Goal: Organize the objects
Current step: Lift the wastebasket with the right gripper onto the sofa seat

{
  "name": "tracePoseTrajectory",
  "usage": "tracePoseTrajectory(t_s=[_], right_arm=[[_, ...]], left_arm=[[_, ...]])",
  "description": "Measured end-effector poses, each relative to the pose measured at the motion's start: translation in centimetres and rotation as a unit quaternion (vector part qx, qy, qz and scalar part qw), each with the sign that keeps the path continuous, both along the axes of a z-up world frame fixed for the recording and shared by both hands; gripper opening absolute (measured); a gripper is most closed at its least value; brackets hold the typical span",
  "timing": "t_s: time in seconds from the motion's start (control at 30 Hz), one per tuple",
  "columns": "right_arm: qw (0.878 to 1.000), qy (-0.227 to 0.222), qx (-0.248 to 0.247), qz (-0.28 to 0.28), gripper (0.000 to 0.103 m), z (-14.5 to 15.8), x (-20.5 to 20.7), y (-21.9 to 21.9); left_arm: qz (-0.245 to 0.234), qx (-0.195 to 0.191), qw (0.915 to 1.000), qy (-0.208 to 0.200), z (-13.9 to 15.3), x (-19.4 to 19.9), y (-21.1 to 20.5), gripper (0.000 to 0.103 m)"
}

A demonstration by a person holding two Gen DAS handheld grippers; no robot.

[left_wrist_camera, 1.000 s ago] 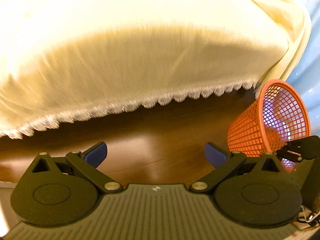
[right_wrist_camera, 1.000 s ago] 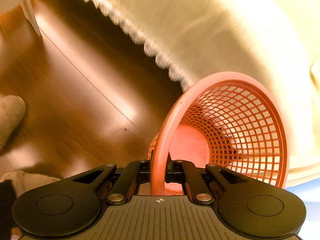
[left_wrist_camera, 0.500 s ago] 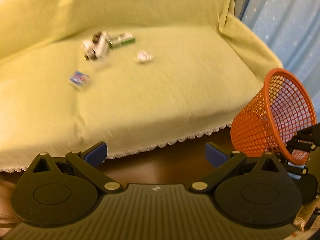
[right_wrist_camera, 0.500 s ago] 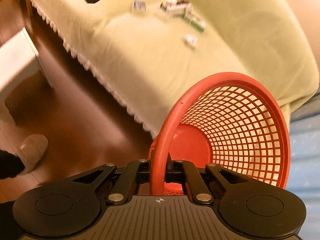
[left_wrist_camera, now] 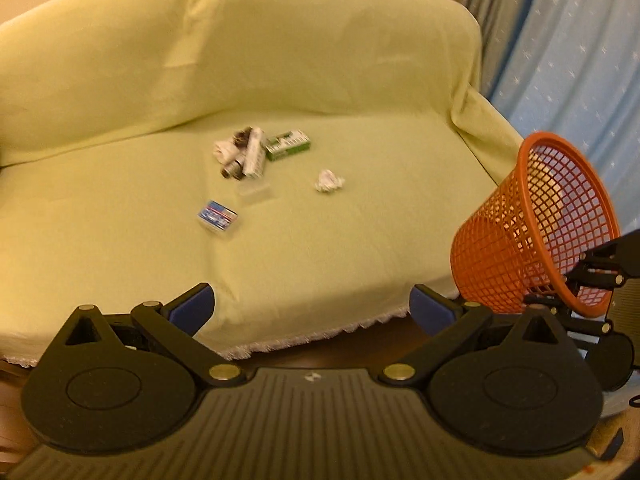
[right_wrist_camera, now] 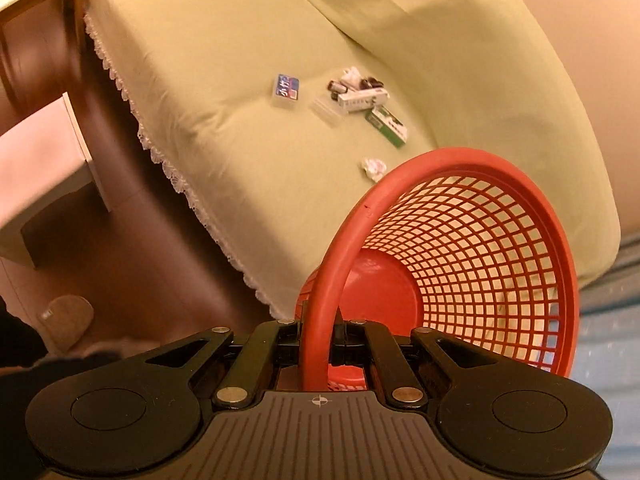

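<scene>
My right gripper [right_wrist_camera: 320,340] is shut on the rim of a red mesh basket [right_wrist_camera: 472,264], held tilted in the air in front of the sofa; the basket also shows in the left wrist view [left_wrist_camera: 532,228]. My left gripper [left_wrist_camera: 312,308] is open and empty, facing the sofa seat. On the seat lie a blue card box [left_wrist_camera: 218,216], a crumpled paper ball [left_wrist_camera: 329,181], a green box [left_wrist_camera: 288,145], a white tube with small dark items [left_wrist_camera: 244,154] and a clear plastic case [left_wrist_camera: 254,191].
The sofa [left_wrist_camera: 280,80] wears a yellow-green cover with a lace hem. A blue curtain [left_wrist_camera: 572,60] hangs at the right. A white low table [right_wrist_camera: 44,168] and a slipper [right_wrist_camera: 66,320] stand on the dark wooden floor [right_wrist_camera: 160,272].
Both grippers have risen from near the floor and sofa hem to above seat height. The basket rose with the right gripper. The objects on the seat came into view.
</scene>
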State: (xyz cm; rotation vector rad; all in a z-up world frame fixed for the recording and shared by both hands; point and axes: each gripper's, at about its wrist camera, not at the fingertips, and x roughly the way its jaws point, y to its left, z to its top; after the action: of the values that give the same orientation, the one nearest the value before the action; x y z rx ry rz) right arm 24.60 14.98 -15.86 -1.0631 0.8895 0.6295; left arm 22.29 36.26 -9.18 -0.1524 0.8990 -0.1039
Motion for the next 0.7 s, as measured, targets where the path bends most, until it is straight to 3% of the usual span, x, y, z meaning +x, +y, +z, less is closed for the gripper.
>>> tracePoseTrajectory(t_s=[0.27,0.7], right_arm=[[0.999,0.005,-0.010,0.033,0.001,-2.0,6.7,-0.6],[0.996,0.009,-0.033,0.077,0.001,-5.0,20.7,-2.9]], left_arm=[[0.030,0.031,0.9991,-0.002,-0.1,3.4,2.4,0.102],[0.090,0.051,0.9943,0.022,-2.3,15.4,2.3,0.102]])
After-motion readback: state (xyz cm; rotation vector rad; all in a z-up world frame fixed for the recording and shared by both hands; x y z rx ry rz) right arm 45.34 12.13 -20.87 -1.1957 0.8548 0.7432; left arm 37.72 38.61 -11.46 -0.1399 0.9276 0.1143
